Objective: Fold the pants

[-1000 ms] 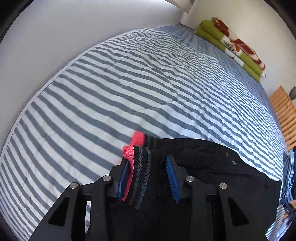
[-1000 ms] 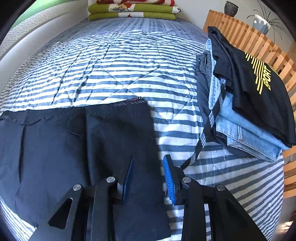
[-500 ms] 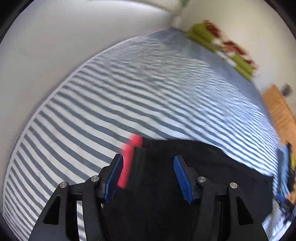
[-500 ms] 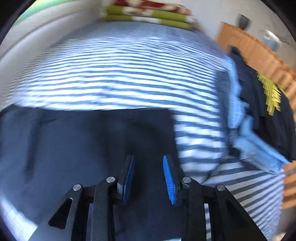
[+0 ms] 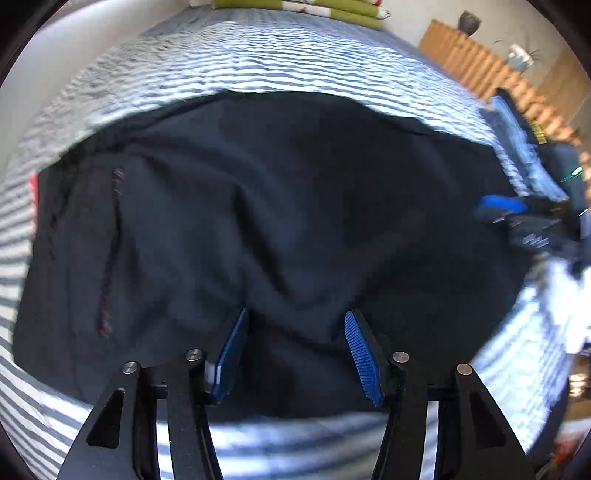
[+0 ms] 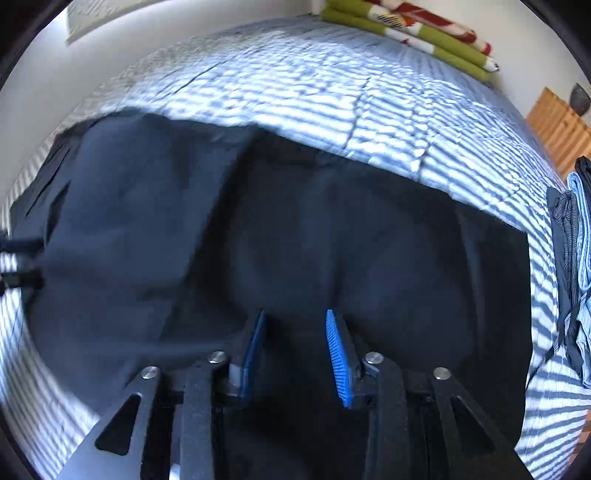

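Two fisheye views look down along hand-held grippers at a bed covered by a blue-and-white striped quilt (image 5: 295, 66). In the left wrist view, dark navy pants (image 5: 277, 206) lie spread across the middle of the frame, filling most of it, with folds and creases running toward the lower centre. A thin line of reddish stitching (image 5: 110, 251) runs down the fabric at the left, and a sliver of pink-red waistband (image 5: 34, 195) shows at the far left edge. The left gripper (image 5: 295, 350) sits at the bottom centre, its blue-padded fingers (image 5: 232, 354) set wide apart with only pants fabric seen between them; nothing is clamped. At the right edge, blurred, the other gripper's blue pad (image 5: 498, 205) appears over the edge of the pants. In the right wrist view the same pants (image 6: 295, 240) span the frame from the left edge to the right, lying on the quilt (image 6: 332, 85). The right gripper (image 6: 295, 350) at the bottom centre has its blue pads parted at a moderate gap above the cloth, gripping nothing. A pile of folded clothes (image 6: 576, 258), light blue and dark, lies at the right edge. A green, red and white folded blanket (image 6: 406, 26) rests at the top of the frame at the far end of the bed, and wooden slats (image 6: 557, 129) show at the upper right.
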Demonstrator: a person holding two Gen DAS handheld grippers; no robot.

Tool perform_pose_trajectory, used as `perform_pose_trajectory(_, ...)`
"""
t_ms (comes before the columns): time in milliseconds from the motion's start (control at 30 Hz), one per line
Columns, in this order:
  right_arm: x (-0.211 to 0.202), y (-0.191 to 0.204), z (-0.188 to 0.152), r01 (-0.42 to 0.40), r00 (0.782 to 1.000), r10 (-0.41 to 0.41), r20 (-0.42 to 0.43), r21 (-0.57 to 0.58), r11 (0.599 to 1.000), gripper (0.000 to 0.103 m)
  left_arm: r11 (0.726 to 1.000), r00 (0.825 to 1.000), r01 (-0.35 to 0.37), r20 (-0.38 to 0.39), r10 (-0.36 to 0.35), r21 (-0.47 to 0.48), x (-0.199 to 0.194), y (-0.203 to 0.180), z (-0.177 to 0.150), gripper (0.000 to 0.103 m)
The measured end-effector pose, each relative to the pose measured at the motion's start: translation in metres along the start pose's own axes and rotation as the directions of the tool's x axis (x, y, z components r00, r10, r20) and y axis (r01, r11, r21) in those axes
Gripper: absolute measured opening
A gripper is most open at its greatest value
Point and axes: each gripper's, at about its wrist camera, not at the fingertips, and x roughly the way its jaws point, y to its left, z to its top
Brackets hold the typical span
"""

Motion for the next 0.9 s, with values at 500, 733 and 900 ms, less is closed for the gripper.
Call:
perform_pose_trajectory(500, -0.043, 0.048, -0.073, -0.302, 0.952, 0.298, -0.076, -0.051, 0.952, 0.033, 0.995, 0.997, 0.079, -0.002, -0.079, -0.058, -0.036, 0.005, -0.042, 0.057)
perform_pose_trajectory(733, -0.072, 0.012, -0.017, -0.332, 0.941, 0.335, 0.040, -0.053, 0.942, 0.033, 0.958, 0.962, 0.272, 0.034, -0.270, -0.089, -0.052, -0.068, -0.077, 0.058)
perform_pose_trajectory(900, -0.075, -0.033, 0.029, -0.291, 0.954, 0.291, 0.074, -0.008, 0.957, 0.033, 0.910, 0.917, 0.395, 0.009, -0.398, -0.126, -0.018, -0.133, -0.086, 0.068)
